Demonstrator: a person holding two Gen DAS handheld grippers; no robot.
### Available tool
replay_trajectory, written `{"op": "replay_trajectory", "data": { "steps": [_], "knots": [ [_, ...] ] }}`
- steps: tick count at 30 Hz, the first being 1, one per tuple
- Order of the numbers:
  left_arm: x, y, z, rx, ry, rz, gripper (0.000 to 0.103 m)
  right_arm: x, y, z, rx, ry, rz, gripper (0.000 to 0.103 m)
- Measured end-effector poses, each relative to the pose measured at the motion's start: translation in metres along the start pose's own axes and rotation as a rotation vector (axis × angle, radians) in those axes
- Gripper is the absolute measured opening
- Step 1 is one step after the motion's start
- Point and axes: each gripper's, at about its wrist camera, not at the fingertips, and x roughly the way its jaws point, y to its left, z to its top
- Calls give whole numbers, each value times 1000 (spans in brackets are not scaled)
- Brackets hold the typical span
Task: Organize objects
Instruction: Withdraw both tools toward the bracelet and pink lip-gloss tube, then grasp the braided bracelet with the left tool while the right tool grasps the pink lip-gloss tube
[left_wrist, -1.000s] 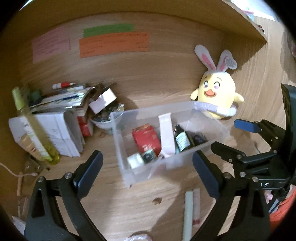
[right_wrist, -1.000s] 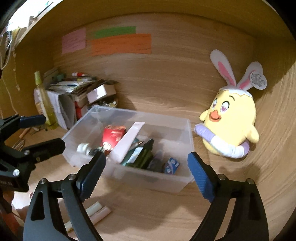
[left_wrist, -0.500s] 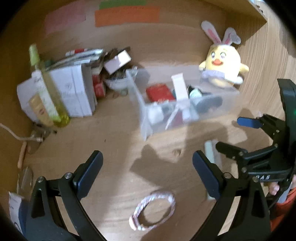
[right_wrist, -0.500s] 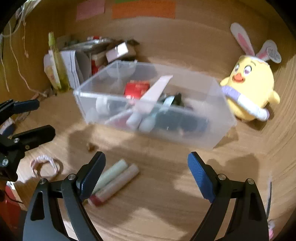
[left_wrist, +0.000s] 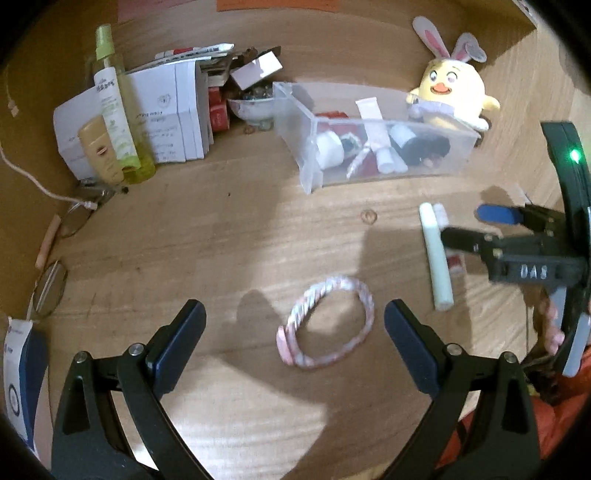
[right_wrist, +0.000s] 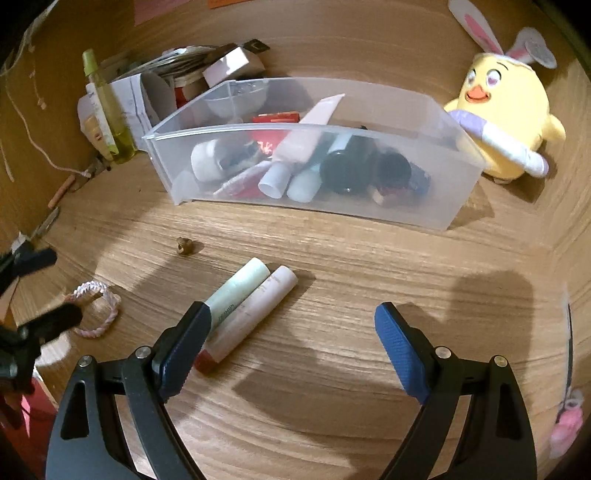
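Wooden desk (left_wrist: 236, 236) with wood-panel back wall, now seen from lower and steeper than a second ago; bin and plush pushed toward the top of both views, bare desk filling the middle. Left gripper (left_wrist: 295, 328) spread wide, empty, hovering over a pink-and-white braided loop (left_wrist: 325, 325) that was out of view a second ago and now lies between the fingertips, untouched. Right gripper (right_wrist: 291, 332) spread equally wide, holding nothing; left fingertip overlapping the near end of a pale green tube (right_wrist: 238, 290) in the picture, contact not clear. Just beside it, touching along its length, a pink tube (right_wrist: 255, 310) with a red cap. Farther out, a small brown bit (right_wrist: 183, 245) on the wood. Beyond, a clear plastic bin (right_wrist: 314, 206) crowded with tubes, jars and a red packet. Right of the bin, a yellow bunny-eared plush (right_wrist: 506, 107). Left of it, a yellow-green spray bottle (left_wrist: 114, 107) against stacked papers and boxes (left_wrist: 173, 110).
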Motion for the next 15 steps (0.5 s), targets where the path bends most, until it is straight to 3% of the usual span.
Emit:
{"op": "replay_trajectory", "data": {
  "steps": [4,9,11,15],
  "knots": [
    [4,1,-11,-4,36,2,98,0,0,-2,5,1,-17,87],
    [9,3,-18,-37,37,-26,98,-4,2,-3,-21,-17,-35,74],
    [9,-2,-20,-4,6,-38,92,-3,4,-3,-41,-17,-44,61],
    [9,-7,-20,32,-23,-23,75,0,5,-4,-56,-4,-48,45]
  ]
}}
